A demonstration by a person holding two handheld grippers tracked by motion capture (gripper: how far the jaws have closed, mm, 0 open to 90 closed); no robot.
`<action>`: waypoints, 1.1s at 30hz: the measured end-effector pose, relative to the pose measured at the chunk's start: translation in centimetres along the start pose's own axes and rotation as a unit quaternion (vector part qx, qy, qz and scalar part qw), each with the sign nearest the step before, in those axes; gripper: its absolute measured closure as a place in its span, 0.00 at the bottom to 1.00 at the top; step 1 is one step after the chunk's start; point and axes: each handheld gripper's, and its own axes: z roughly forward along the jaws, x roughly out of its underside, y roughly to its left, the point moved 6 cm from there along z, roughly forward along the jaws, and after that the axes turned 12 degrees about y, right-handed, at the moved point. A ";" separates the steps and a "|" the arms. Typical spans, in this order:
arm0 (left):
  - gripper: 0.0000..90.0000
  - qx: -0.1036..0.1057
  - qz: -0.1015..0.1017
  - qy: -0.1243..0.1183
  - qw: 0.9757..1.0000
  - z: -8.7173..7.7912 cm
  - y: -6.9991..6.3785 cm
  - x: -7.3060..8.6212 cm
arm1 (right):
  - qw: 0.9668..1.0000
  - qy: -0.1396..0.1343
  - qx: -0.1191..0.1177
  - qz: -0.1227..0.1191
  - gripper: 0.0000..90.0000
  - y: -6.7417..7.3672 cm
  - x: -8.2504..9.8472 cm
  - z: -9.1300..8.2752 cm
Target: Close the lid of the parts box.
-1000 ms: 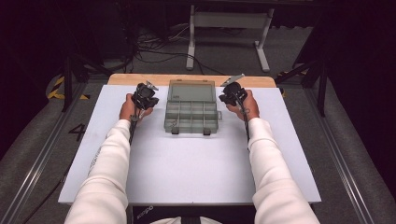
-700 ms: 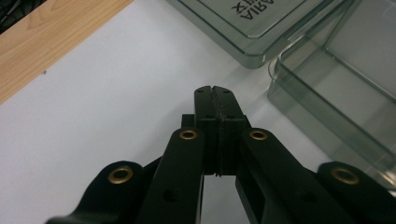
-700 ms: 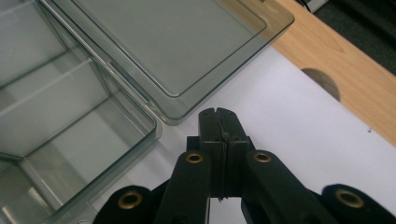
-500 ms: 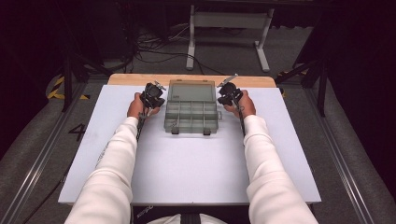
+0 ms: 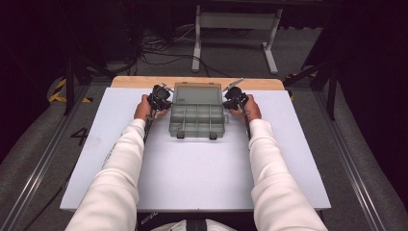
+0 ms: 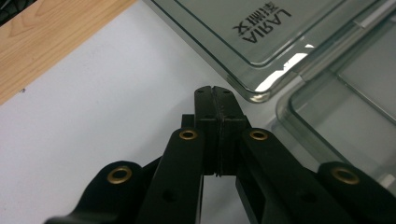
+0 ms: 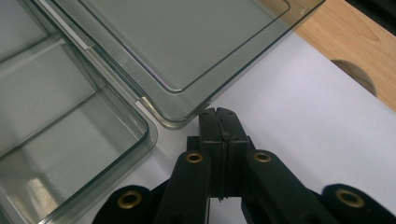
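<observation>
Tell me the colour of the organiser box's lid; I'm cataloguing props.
The lid is clear, grey-green tinted plastic with dark lettering; the left gripper view shows it best.

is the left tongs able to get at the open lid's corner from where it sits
Probably yes. The left tongs, jaws shut, point at the lid corner with only bare white table between; they would need to open first to grip its edge.

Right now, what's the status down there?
Left gripper shut, empty. Right gripper shut, empty. Clear organizer box open, lid flat between them. Nothing blocking.
</observation>
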 end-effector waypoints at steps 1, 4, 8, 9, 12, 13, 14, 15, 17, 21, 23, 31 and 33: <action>1.00 0.004 -0.004 -0.002 1.000 0.0 0.0 -0.1 | 1.000 -0.002 -0.002 0.001 1.00 0.0 0.0 0.0; 1.00 0.003 -0.003 0.002 1.000 0.2 0.0 -0.3 | 1.000 -0.012 -0.011 0.003 1.00 -0.3 0.0 0.2; 0.99 0.013 -0.013 -0.001 1.000 0.3 0.3 -0.4 | 0.999 -0.025 -0.019 0.006 1.00 -0.5 0.0 0.3; 0.99 0.015 -0.017 -0.004 1.000 0.4 0.4 -0.4 | 0.999 -0.027 -0.021 0.008 1.00 -0.6 0.0 0.4; 0.99 0.015 -0.024 -0.004 1.000 0.5 0.5 -0.6 | 0.999 -0.028 -0.025 0.007 1.00 -0.6 -0.1 0.4; 0.99 0.015 -0.024 -0.004 1.000 0.5 0.5 -0.6 | 0.999 -0.028 -0.025 0.007 1.00 -0.6 -0.1 0.4; 0.99 0.015 -0.026 -0.005 1.000 0.5 0.6 -0.7 | 0.999 -0.029 -0.025 0.010 1.00 -0.7 -0.1 0.4; 0.98 0.021 -0.036 -0.008 0.999 0.6 0.7 -0.8 | 0.999 -0.030 -0.027 0.018 1.00 -0.7 -0.1 0.5; 0.98 0.025 -0.040 -0.011 0.999 0.7 0.7 -0.8 | 0.999 -0.030 -0.028 0.020 1.00 -0.7 -0.1 0.5; 0.98 0.032 -0.049 -0.017 0.998 0.8 0.9 -0.9 | 0.998 -0.036 -0.035 0.029 1.00 -0.8 -0.1 0.5; 0.98 0.034 -0.051 -0.019 0.998 0.9 1.0 -0.9 | 0.998 -0.038 -0.039 0.033 1.00 -0.8 -0.1 0.6; 1.00 0.050 -0.068 -0.031 0.996 0.9 1.1 -0.8 | 0.998 -0.044 -0.033 0.043 0.96 -1.0 -0.6 0.8; 1.00 0.049 -0.071 -0.036 0.996 1.0 1.2 -0.8 | 0.997 -0.048 -0.037 0.048 0.95 -1.1 -0.6 0.9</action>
